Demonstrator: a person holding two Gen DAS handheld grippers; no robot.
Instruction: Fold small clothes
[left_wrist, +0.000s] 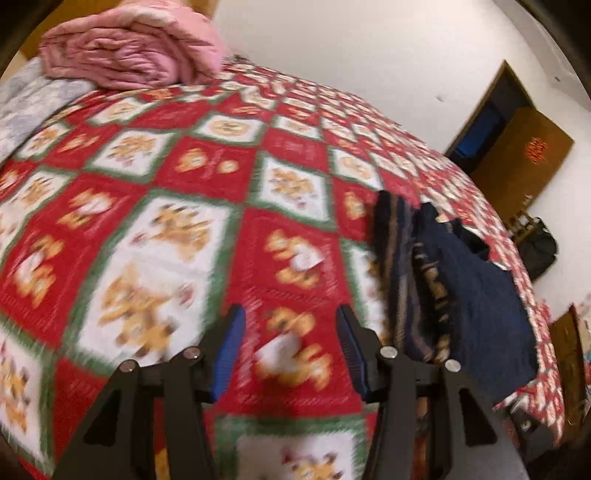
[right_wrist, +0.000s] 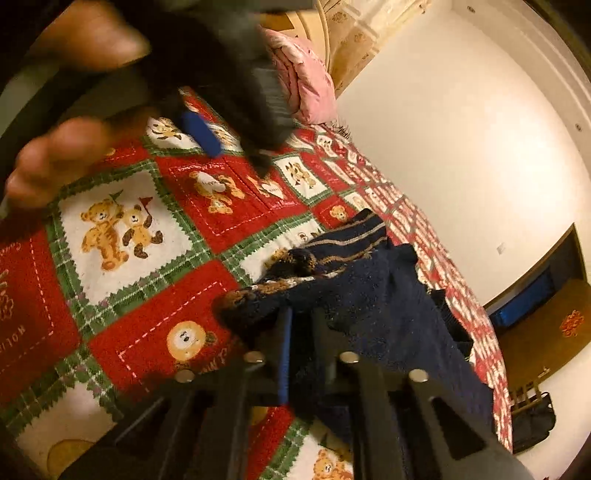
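Right, near to far as I see it from my two wrist feeds.

Right gripper (right_wrist: 295, 354): closest in my right view; its jaws are pressed together, pinching the near edge of the dark garment.

Left gripper (left_wrist: 291, 347): its jaws stand spread with nothing between them, only the bedspread showing in the gap; the blue pads (left_wrist: 231, 354) hover above a red square. In my right view I see this same tool at the upper left, blurred, with a hand (right_wrist: 62, 162) wrapped around it.

Navy knitted garment (right_wrist: 384, 295): lies bunched on the bed just beyond my right jaws, near the bed's right edge; tan and pale patterned bands run along the raised fold nearest me. In my left view it sits just right of the left gripper, apart from it.

Bedspread (left_wrist: 155, 206): red, white and green patchwork squares with teddy bears, covering the bed; my left view is smeared with blur.

Pink quilt (left_wrist: 129, 48): folded in a thick roll at the far end of the bed, well away from the garment.

Wall (left_wrist: 369, 48): plain white beyond the bed.

Wooden door (left_wrist: 521, 155): stands open at the far right, with a red ornament on it.

Black bag (left_wrist: 539, 251): on the floor beside the bed, below the door.
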